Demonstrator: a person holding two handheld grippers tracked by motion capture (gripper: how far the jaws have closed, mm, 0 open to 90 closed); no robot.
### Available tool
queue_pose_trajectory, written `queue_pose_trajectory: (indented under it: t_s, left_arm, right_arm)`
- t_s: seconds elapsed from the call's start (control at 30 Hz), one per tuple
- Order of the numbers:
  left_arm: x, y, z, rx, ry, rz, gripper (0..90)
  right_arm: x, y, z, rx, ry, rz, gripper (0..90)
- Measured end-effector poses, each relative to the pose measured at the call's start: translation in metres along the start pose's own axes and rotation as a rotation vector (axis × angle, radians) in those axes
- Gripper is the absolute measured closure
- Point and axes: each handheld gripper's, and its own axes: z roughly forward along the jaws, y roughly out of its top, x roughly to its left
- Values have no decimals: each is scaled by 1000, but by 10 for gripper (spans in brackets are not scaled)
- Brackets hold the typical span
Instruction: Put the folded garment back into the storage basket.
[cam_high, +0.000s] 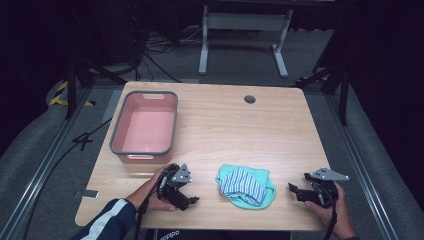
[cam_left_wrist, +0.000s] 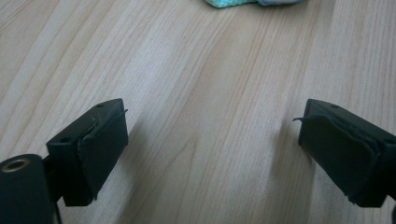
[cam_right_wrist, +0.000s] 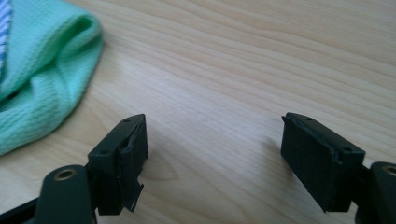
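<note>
We're at the start — cloth (cam_high: 245, 186) lies crumpled at lower centre of the worktop (cam_high: 240, 125), untouched; left gripper (cam_high: 192, 199) and right gripper (cam_high: 291, 188) flank it, fingers spread, empty — pink bin (cam_high: 145, 127) upper left, probably its destination.

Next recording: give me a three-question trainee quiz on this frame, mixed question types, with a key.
1. True or false: the left gripper is shut on the green cloth.
2. What lies inside the pink tub? A) the cloth B) nothing visible C) a gripper
3. Fill in: the cloth lies on the table ______ the two grippers.

Key
1. False: both the left gripper and the right gripper have their jaws wide apart, clear of the cloth.
2. B
3. between
</note>
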Motion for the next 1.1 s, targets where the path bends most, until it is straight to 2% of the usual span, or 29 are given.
queue_pose_trajectory:
  t_s: [0.03, 0.07, 0.1, 0.13, 0.2, 0.27, 0.3, 0.37, 0.4, 0.43, 0.53, 0.63, 0.73, 0.8, 0.97, 1.0, 1.1]
  left_arm:
    - [0, 2, 0, -5, 1, -3, 127]
    - [0, 5, -1, -24, 0, -6, 209]
    - [0, 7, -3, -33, 8, -11, 228]
    - [1, 9, -3, -47, 9, -20, 197]
    - [3, 15, -4, -70, 8, -38, 221]
    - [5, 25, -3, -81, 16, -30, 222]
    - [5, 28, -2, -79, 18, -26, 223]
    - [6, 39, 4, -91, 55, -14, 251]
    - [6, 39, 4, -91, 55, -14, 269]
    - [5, 46, 12, -85, 66, 2, 276]
    - [5, 55, 21, -85, 47, 5, 273]
    - [7, 64, 29, -100, 37, -13, 274]
    - [5, 68, 37, -97, 32, -20, 271]
    - [4, 70, 42, -72, 26, -3, 270]
    - [5, 69, 52, -43, 3, -31, 228]
    - [6, 69, 53, -41, -5, -54, 228]
    - [6, 67, 55, -53, -15, -75, 204]
  right_arm:
    - [3, 1, -1, 3, 19, -4, 262]
    - [7, 3, -1, 9, 26, -7, 288]
    - [13, 7, -3, 12, 27, -12, 314]
    - [18, 11, -4, 12, 29, -18, 328]
    - [26, 18, -5, 8, 45, -16, 336]
    - [37, 25, -6, -1, 70, -23, 348]
    - [43, 28, -4, 2, 69, -41, 345]
    - [54, 35, -1, 0, 86, -56, 346]
    - [58, 37, 0, 1, 89, -59, 349]
    - [60, 39, 2, 3, 97, -56, 350]
    - [64, 42, 7, 13, 93, -53, 352]
    - [71, 46, 12, 17, 104, -28, 353]
    - [79, 49, 16, 37, 91, -49, 353]
    - [82, 49, 21, 53, 88, -48, 352]
    - [86, 46, 29, 87, 81, -61, 342]
    - [87, 44, 30, 93, 71, -80, 320]
    - [86, 42, 31, 76, 62, -69, 296]
